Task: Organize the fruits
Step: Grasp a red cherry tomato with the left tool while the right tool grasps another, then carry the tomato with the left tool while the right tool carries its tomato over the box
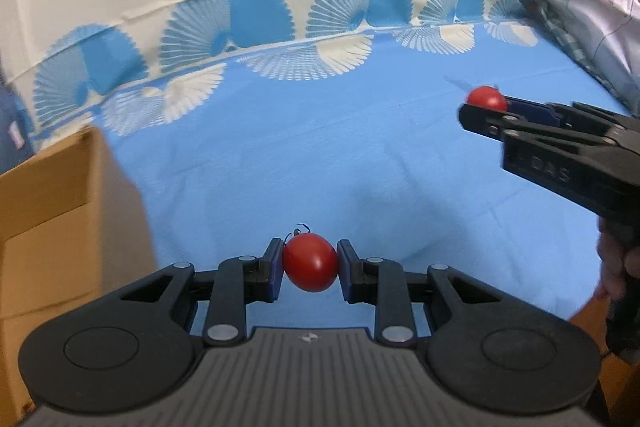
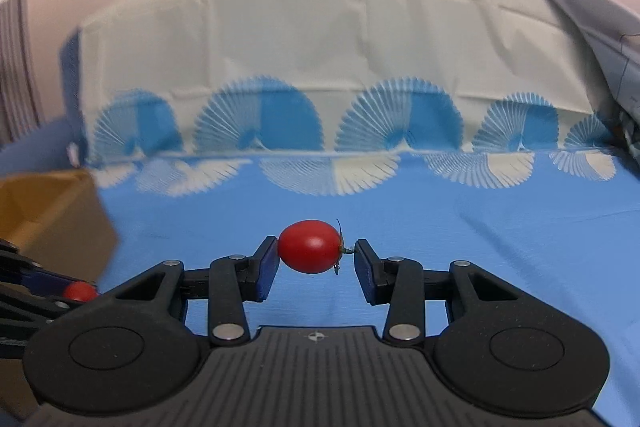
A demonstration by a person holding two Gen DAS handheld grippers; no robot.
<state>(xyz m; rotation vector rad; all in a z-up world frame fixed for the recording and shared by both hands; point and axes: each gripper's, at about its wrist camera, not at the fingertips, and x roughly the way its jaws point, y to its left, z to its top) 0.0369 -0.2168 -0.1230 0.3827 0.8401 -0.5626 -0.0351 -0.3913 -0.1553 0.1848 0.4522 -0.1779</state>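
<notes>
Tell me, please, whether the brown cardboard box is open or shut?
Open: the brown cardboard box shows an upright flap and a shadowed hollow inside, in the right wrist view. Its contents cannot be seen.

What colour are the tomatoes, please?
Red; the tomatoes show best in the right wrist view.

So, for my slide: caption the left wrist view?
Left gripper pinches a cherry tomato above blue cloth; right gripper carries another.
</notes>
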